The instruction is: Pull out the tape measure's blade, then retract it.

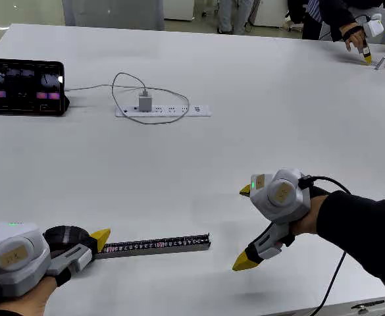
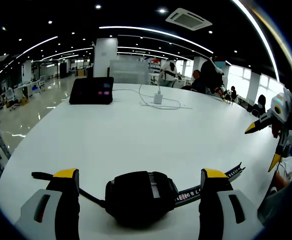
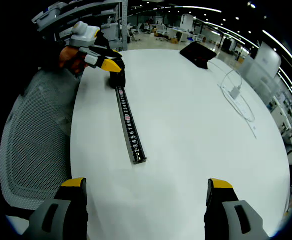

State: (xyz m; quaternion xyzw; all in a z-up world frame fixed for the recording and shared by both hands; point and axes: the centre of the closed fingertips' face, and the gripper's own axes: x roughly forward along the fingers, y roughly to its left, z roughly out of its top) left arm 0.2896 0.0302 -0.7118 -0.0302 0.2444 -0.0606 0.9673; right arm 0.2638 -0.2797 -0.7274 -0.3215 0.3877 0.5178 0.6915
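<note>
1. At the near left part of the white table (image 1: 258,131): the black tape measure (image 1: 66,236), lying flat.
2. From its case, the blade (image 1: 156,245) drawn out straight along the table toward the right, numbers facing up, free end resting on the table.
3. Around the case, the left hand-held gripper (image 2: 140,174): jaws wide apart, one on each side of the case, with a gap on both sides in the left gripper view; nothing clamped.
4. Near the free end of the blade but not touching it, the right hand-held gripper (image 1: 243,227): jaws wide apart, nothing held, bare table between them in the right gripper view.
5. Farther back on the table: a dark tablet (image 1: 22,87) at the left, a white power strip (image 1: 162,110) with a plugged charger and a looped cable near the middle.
</note>
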